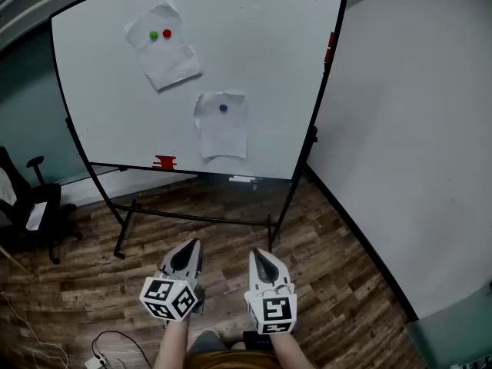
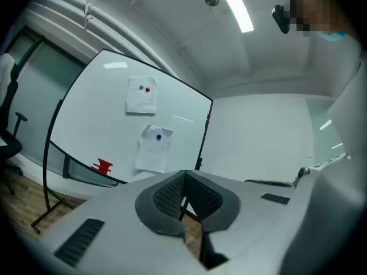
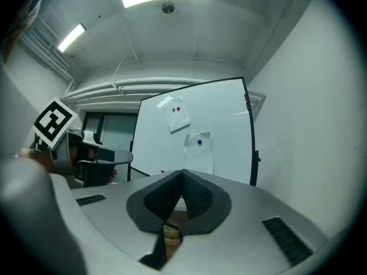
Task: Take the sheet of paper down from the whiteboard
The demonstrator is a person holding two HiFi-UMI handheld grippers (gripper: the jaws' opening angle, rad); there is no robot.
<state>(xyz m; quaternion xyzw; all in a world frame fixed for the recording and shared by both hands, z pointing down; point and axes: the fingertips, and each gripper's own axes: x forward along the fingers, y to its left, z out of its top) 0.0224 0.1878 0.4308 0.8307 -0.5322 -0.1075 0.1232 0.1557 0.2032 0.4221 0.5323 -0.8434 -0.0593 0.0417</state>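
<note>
A crumpled white paper sheet (image 1: 222, 129) hangs low on the white, black-framed whiteboard (image 1: 269, 52), pinned near its top edge by one round blue magnet (image 1: 223, 108). Its sides and bottom edge lie free, and the bottom edge ends just above the board's lower rail. A second crumpled white paper sheet (image 1: 165, 56) sits higher and further left, tilted. It is held near its top by a round green magnet (image 1: 154, 34) and a round red magnet (image 1: 167, 33) side by side. The two sheets are apart, with bare board between them and around both.

A small red block (image 1: 165, 162) rests on the lower rail, left of the lower sheet. The board stands on a black tube stand (image 1: 123, 233) on the dark wood plank floor (image 1: 323, 260). Its right edge is near the plain white wall (image 1: 415, 129), and a black office chair (image 1: 34, 206) stands beyond its left side. The floor between the stand and the person is open.

The left tongs (image 1: 192, 246) and the right tongs (image 1: 257, 255) are held level, side by side and well short of the board, both pointing towards it. In each gripper view the ribbed pads meet at their tips, so both tongs are closed with nothing between them.
</note>
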